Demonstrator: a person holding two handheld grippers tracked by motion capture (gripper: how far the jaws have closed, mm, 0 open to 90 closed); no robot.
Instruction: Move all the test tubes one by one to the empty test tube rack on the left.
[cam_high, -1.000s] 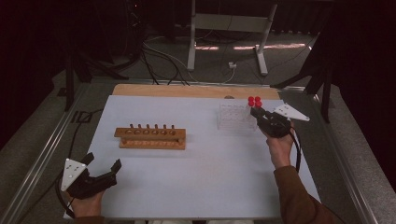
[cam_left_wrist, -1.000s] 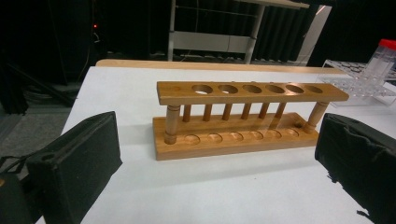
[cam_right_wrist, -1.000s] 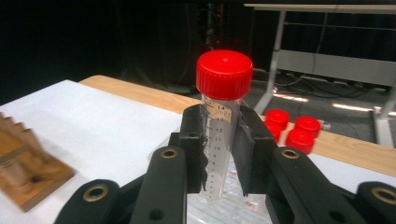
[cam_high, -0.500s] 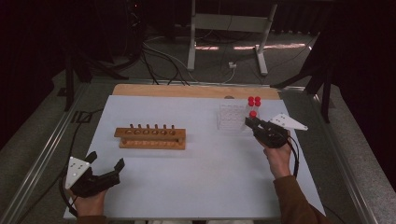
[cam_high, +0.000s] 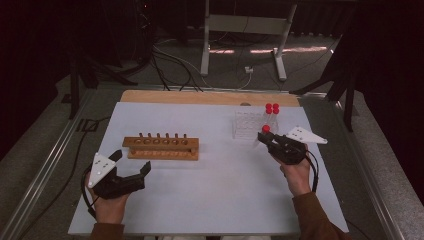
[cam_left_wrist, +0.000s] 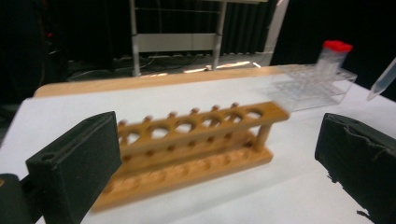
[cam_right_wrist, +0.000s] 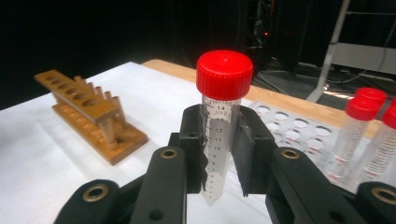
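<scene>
My right gripper (cam_high: 265, 136) is shut on a clear graduated tube with a red cap (cam_right_wrist: 220, 116) and holds it upright above the table, just in front of the clear plastic rack (cam_high: 247, 125). Two more red-capped tubes (cam_high: 272, 110) stand at that rack's far right corner. A wooden tube rack (cam_high: 161, 147) with a row of empty holes sits left of centre. My left gripper (cam_high: 132, 160) is open and empty, near the wooden rack's left end; the left gripper view shows the wooden rack (cam_left_wrist: 196, 140) between its wide-apart jaws.
The white tabletop (cam_high: 220, 190) has free room in the middle and at the front. A wooden strip (cam_high: 200, 97) runs along the far edge. Beyond it are a metal stand (cam_high: 240, 30) and cables on the floor.
My right gripper has carried the tube left and nearer to the person, away from the clear rack. My left gripper has risen and moved closer to the wooden rack.
</scene>
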